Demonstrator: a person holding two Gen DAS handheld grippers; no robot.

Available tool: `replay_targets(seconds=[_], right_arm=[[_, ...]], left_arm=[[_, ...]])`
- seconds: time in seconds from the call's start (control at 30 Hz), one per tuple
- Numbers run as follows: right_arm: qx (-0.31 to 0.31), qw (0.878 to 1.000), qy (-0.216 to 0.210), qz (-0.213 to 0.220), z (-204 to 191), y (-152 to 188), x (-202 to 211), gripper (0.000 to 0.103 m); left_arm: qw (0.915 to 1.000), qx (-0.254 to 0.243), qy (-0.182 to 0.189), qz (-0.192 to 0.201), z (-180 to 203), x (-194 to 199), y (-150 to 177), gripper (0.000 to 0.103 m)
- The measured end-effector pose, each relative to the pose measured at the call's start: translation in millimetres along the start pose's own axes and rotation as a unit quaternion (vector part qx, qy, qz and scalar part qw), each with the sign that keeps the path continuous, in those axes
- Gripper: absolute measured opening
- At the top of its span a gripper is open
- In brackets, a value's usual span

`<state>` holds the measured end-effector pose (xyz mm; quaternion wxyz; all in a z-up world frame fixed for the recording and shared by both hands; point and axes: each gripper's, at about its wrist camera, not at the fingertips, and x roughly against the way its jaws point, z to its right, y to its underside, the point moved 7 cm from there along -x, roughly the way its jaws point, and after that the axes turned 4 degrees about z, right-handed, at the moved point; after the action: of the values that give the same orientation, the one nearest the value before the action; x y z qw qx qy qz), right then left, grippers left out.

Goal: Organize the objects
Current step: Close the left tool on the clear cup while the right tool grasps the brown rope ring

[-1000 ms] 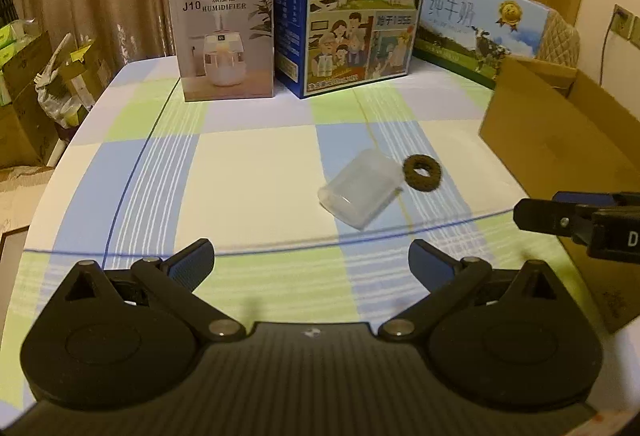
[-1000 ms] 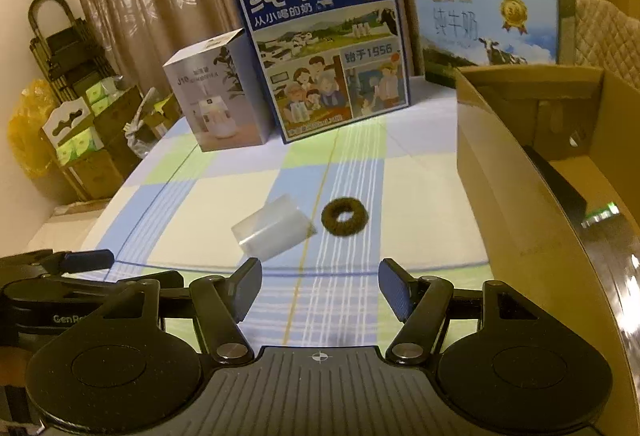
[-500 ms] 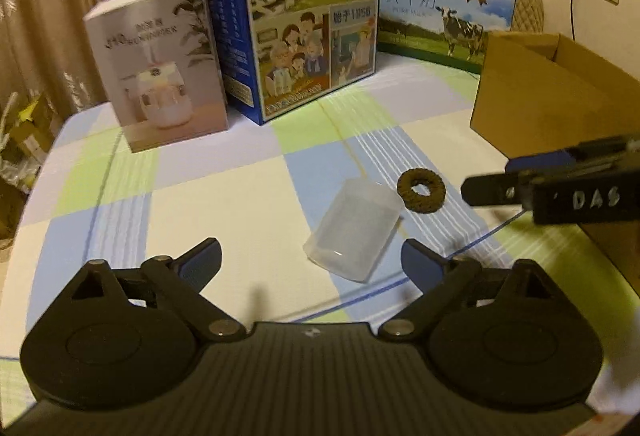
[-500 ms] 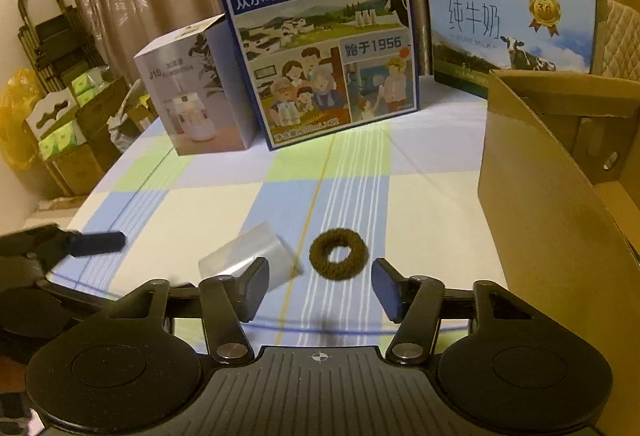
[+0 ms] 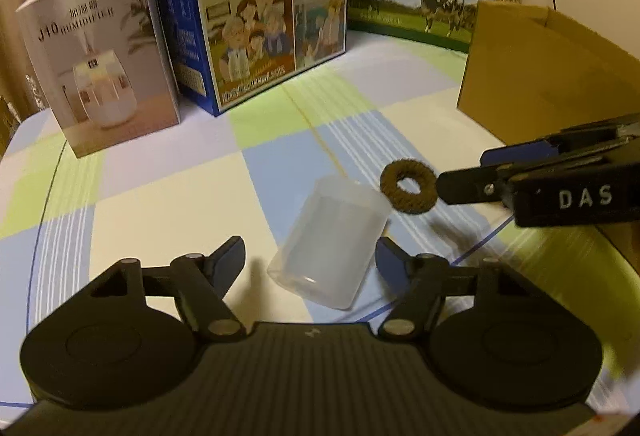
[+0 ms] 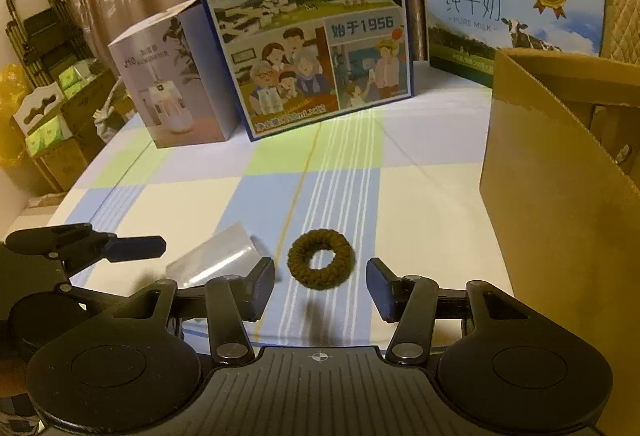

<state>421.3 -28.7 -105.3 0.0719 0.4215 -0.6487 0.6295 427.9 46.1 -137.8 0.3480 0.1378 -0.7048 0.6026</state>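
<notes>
Both grippers are spread wide: left gripper flanks the plastic cup, right gripper the hair tie.

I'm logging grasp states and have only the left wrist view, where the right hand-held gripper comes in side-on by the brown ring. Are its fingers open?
Observer: Yes. In the right wrist view the right hand-held gripper is open, one fingertip on each side of the brown ring, with a gap on both sides.
Reviewer: Is the cardboard box open on top?
Observer: Yes. The cardboard box has no lid over it, and its inner wall and a folded flap are showing. I cannot see its floor.
Reviewer: Is there anything off the table past the humidifier box?
Observer: Yes. Beyond the humidifier box there are stacked cartons of green packs and a dark wire rack.
</notes>
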Motion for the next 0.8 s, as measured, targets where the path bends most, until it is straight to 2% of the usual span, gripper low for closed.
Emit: replay_targets(seconds=[0.2,0.33,0.5,0.8], right_arm=[[0.005,1.0,0.004,-0.003,2.5,0.7,-4.0,0.049],[0.004,1.0,0.003,-0.006,2.9,2.2,-5.1,0.049],[0.0,1.0,0.004,-0.008,5.7,1.7,-6.5,0.049],[-0.001,1.0,0.0,-0.009,4.5,2.9,-6.9,0.049]], left_arm=[[0.9998,-0.01,0.018,0.0,5.1,-7.6,-2.0,0.067],[0.9998,-0.003,0.019,-0.005,7.2,-11.6,-0.7,0.055],[0.9999,0.007,-0.003,-0.015,4.0,-10.2,4.0,0.045],[0.9987,0.028,-0.032,-0.029,-4.4,-6.7,6.4,0.045]])
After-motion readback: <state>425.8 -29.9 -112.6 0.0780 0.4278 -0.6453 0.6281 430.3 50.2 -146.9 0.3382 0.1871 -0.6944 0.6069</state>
